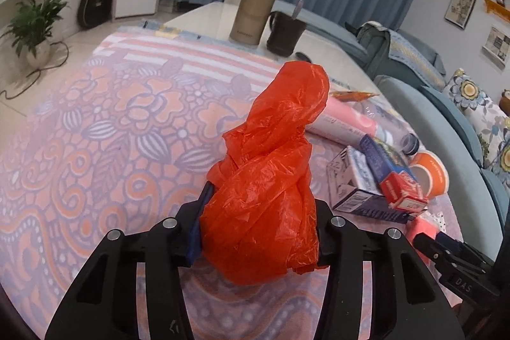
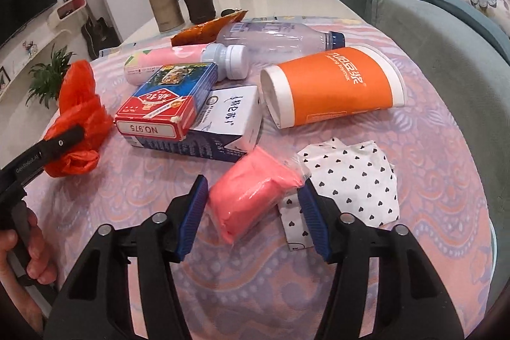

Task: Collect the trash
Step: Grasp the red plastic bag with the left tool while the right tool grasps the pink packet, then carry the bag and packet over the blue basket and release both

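While the left gripper (image 1: 258, 231) pinches a crumpled red plastic bag (image 1: 271, 168) between its fingers above the patterned tablecloth (image 1: 111, 123), the left wrist view shows the trash heaped to its right: a milk carton (image 1: 350, 184), a card box (image 1: 392, 171) and an orange cup (image 1: 430, 171). In the right wrist view the right gripper (image 2: 251, 212) stands spread on either side of a pink packet (image 2: 251, 196), its pads not clearly touching it, with a heart-print wrapper (image 2: 353, 180) beside, a clear bottle (image 2: 277, 35) and a pink bottle (image 2: 178, 59) behind.
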Motion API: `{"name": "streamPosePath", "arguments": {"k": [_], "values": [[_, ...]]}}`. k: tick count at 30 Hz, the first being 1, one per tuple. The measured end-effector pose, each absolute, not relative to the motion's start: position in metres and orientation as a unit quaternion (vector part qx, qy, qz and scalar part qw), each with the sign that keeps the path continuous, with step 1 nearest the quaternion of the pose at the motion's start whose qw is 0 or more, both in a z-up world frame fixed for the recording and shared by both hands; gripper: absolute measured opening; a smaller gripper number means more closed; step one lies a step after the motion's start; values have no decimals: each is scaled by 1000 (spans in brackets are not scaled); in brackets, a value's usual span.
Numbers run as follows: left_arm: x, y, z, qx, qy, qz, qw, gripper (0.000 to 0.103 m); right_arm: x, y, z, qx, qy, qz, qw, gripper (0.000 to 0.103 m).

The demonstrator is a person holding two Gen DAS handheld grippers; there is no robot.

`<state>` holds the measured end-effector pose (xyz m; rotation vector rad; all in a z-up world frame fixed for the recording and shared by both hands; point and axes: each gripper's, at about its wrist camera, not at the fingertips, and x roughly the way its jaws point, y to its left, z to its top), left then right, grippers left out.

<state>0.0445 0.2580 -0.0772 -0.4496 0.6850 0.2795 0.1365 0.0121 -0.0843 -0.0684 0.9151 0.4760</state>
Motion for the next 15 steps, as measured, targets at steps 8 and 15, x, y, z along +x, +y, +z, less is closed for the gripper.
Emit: {"name": "streamPosePath", "arguments": {"k": [8, 15], "values": [[31, 250, -69, -234, 308, 109, 916, 45, 126, -6, -78, -5, 434, 245, 867, 30], [26, 203, -32, -210, 281, 60, 935, 45, 108, -55, -41, 30, 385, 225, 894, 29]]}}
